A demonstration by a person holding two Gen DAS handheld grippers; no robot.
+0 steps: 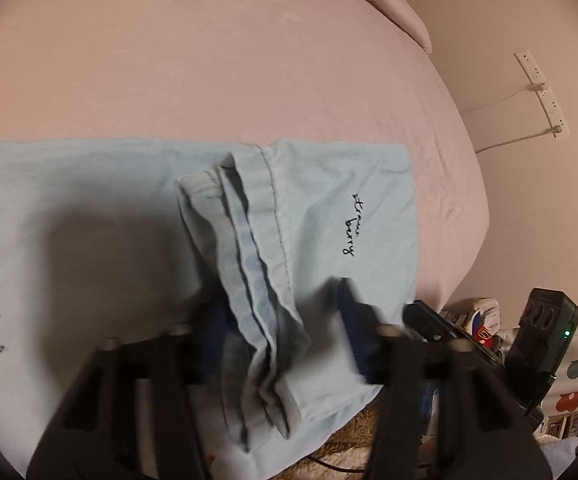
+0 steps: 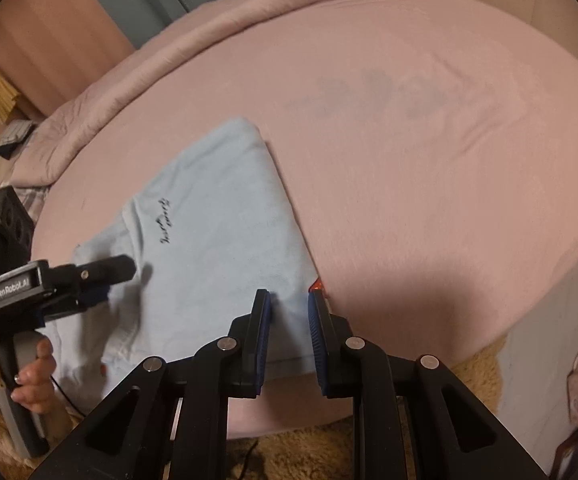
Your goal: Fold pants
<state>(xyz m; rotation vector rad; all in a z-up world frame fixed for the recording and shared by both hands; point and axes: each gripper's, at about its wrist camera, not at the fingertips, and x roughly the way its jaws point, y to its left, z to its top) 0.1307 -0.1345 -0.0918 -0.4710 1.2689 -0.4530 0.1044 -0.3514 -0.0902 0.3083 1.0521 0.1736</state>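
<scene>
Starting at the left of the bed (image 1: 249,60): spotting the left hand-held gripper (image 1: 279,300) at the bed's near edge, gripped from below by a hand (image 2: 33,376); seeing a bunched hem (image 1: 249,240) rising up between its jaws; cannot tell through the blur whether the pads actually pinch that cloth or merely flank it.

Moving along to the middle of the bed's near side: finding the pants (image 2: 217,208), pale blue, lying mostly flat on the pink sheet, reaching to the near edge of the bed, with script lettering (image 1: 351,224) facing up.

Arriving at the right, again on the bed's near edge: catching the right hand-held gripper (image 2: 289,300) with jaws slightly spread, straddling the corner of the pants, pads not visibly pressing.

Judging the handling: expect soft, light, limp cloth; likely to sag and slide out of shape if lifted by one layer; no stiffness to hold a crease. Best to take hold at the hems and corners along the bed's near edge, pinching all layers together; watch for a layer slipping free.
</scene>
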